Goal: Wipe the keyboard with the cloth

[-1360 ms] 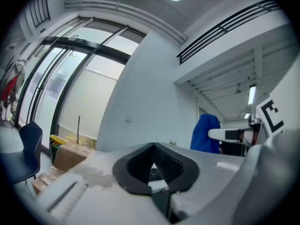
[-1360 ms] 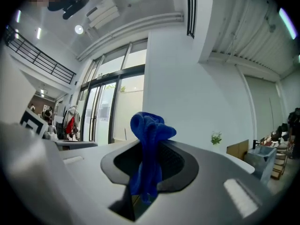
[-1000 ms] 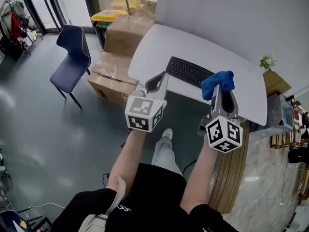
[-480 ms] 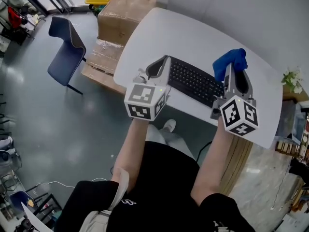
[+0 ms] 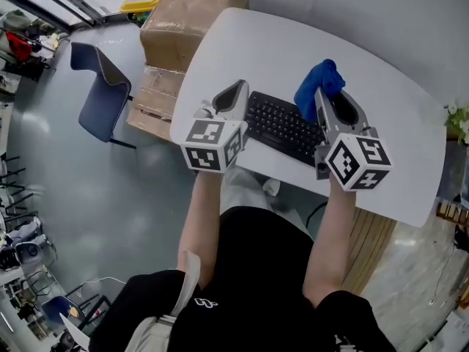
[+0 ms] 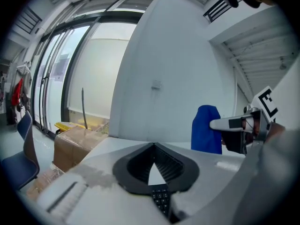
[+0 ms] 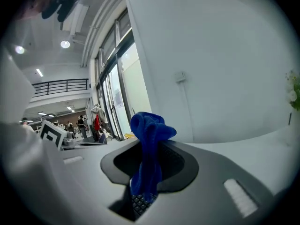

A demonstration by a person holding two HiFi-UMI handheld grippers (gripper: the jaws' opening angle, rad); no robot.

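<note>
Between the right gripper's (image 5: 323,101) jaws a blue cloth (image 5: 315,85) is pinched, bunched into a soft, drooping fold over the right part of the black keyboard (image 5: 282,127). The left gripper (image 5: 238,88) hovers at the keyboard's left end, jaws pressed together on nothing. The keyboard lies along the desk's (image 5: 388,116) near edge. I'd lower the cloth onto the keys, sweep lengthwise with light pressure, and steady the left end.

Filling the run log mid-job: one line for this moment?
right gripper: shut on cloth | left gripper: shut, empty | cloth: over keyboard on table
</note>
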